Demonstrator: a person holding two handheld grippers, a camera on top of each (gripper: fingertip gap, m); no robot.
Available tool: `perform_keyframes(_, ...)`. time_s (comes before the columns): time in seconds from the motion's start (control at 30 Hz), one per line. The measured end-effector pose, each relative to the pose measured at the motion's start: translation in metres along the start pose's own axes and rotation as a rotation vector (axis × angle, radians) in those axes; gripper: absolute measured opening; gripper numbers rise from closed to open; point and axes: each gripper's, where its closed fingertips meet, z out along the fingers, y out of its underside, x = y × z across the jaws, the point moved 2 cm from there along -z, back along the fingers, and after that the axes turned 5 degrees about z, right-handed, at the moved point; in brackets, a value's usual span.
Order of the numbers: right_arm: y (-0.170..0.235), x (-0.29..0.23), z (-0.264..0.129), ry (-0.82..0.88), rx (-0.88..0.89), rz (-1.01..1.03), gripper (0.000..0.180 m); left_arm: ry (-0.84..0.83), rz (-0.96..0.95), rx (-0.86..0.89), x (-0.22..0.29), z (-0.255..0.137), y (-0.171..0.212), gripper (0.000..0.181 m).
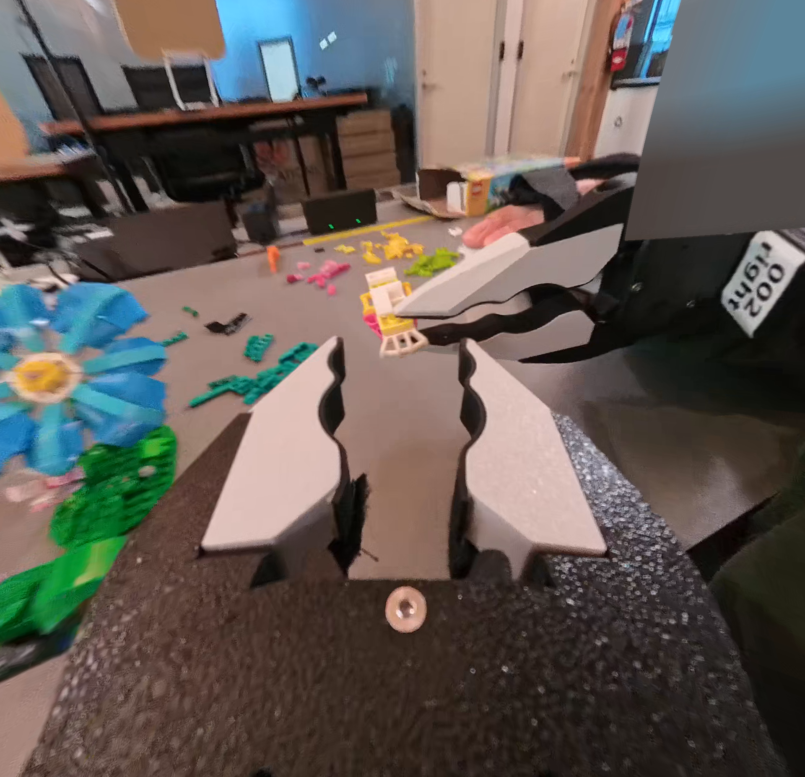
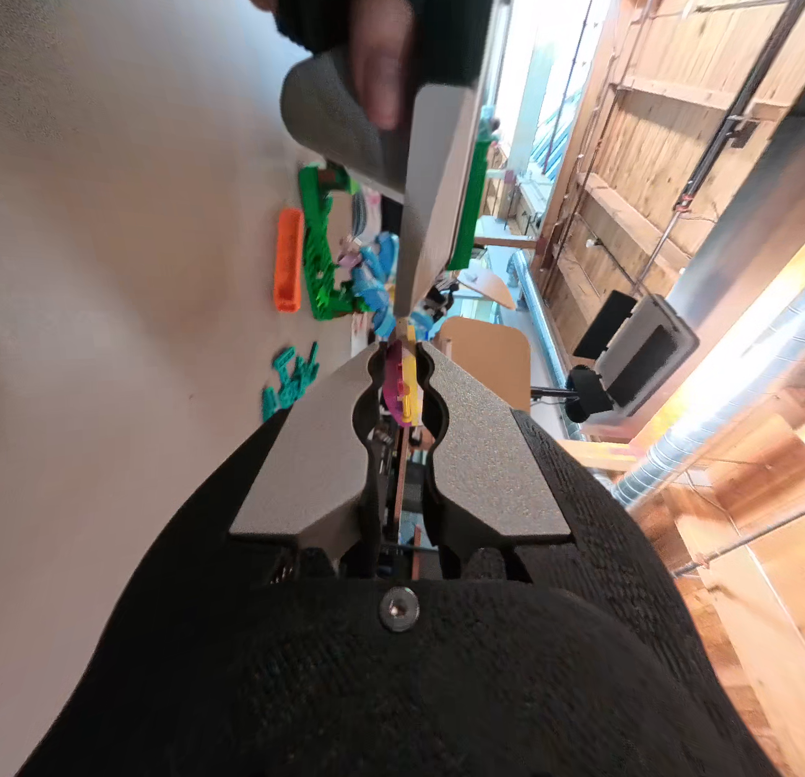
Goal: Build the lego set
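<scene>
My right gripper [image 2: 400, 349] is shut on a small pink, yellow and white lego assembly [image 2: 403, 386] and holds it above the grey table [image 1: 296, 303]. In the left wrist view the right gripper [image 1: 411, 323] comes in from the right with the assembly [image 1: 387, 307] at its tips; a cream fan-shaped piece [image 1: 403, 344] hangs at the assembly's near end. My left gripper [image 1: 400, 355] is open and empty, its tips just below and in front of the assembly. One of its fingers [image 2: 429, 198] shows in the right wrist view, its tip close to the assembly.
A blue flower build with green leaves [image 1: 56, 377] lies at the left. Loose teal [image 1: 261, 377], black [image 1: 226, 323], pink [image 1: 322, 272], yellow [image 1: 392, 246] and lime [image 1: 431, 262] pieces are spread over the table. An orange tool [image 2: 288, 259] and a lego box [image 1: 492, 185] also lie there.
</scene>
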Motion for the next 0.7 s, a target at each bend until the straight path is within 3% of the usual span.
perform_keyframes(0.23,0.018,-0.012,-0.017,-0.013,-0.072,-0.058,0.012,0.056,-0.046,-0.027,0.020,0.032,0.009,0.037)
perform_keyframes(0.53,0.023,-0.018,-0.027,0.007,-0.061,-0.116,0.011,0.064,-0.101,0.007,0.022,0.035,0.006,0.033)
perform_keyframes(0.7,0.022,-0.019,-0.028,0.008,-0.060,-0.115,0.011,0.064,-0.071,-0.010,0.025,0.037,0.008,0.018)
